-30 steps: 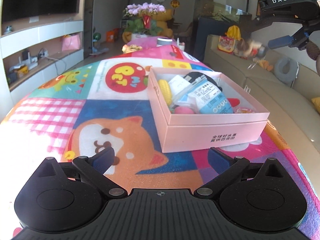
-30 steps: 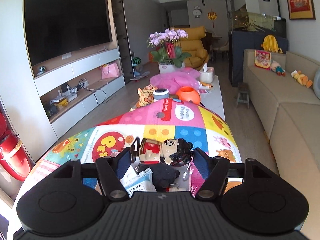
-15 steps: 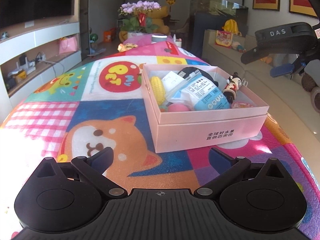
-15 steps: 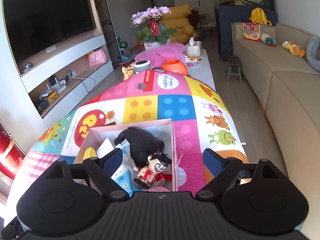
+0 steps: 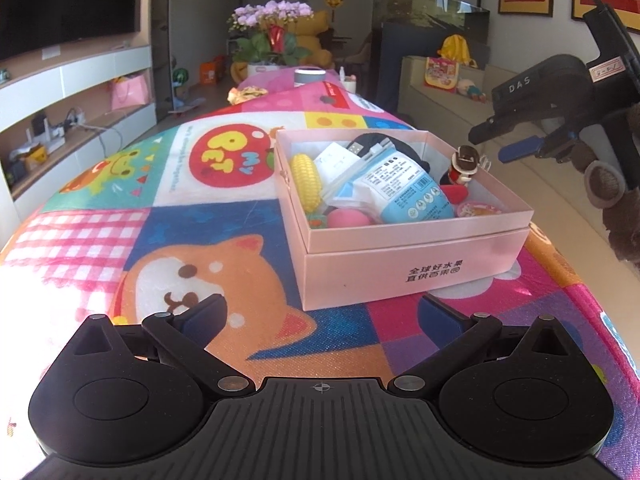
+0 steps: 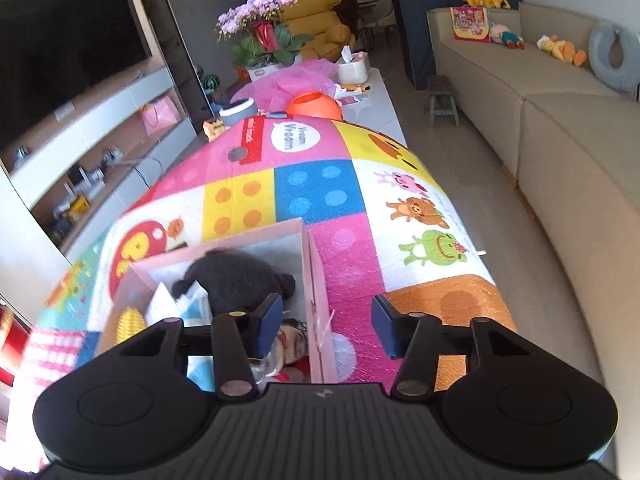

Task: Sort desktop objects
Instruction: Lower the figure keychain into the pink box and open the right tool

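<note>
Plainly, the readable writing comes first: the pink box (image 5: 400, 240), middle right of the left wrist frame, carries two lines of dark Chinese print low on its front wall, the mat (image 5: 200, 184) beneath it shows "PET" in yellow on a red apple, and the right gripper (image 5: 516, 142), at the right edge, bears "DAS" on its black body. In the right wrist view the mat's far end reads "Vroom Vroom" in a white bubble (upper centre of that frame).

The box stands on the mat and holds a yellow corn toy (image 5: 306, 178), a blue-and-white packet (image 5: 404, 192) with print too small to read, a black plush (image 6: 236, 280) and a small figurine (image 5: 464, 166), which leans upright against the box's right wall.

The left gripper (image 5: 320, 312), at the bottom, hangs with its jaws spread wide and empty over the dog picture. The right gripper's jaws stand apart too, holding nothing.

A second ago the figurine was clamped in the right gripper above the box; half a second ago it was already inside, and the gripper has since drawn back toward the right.
</note>
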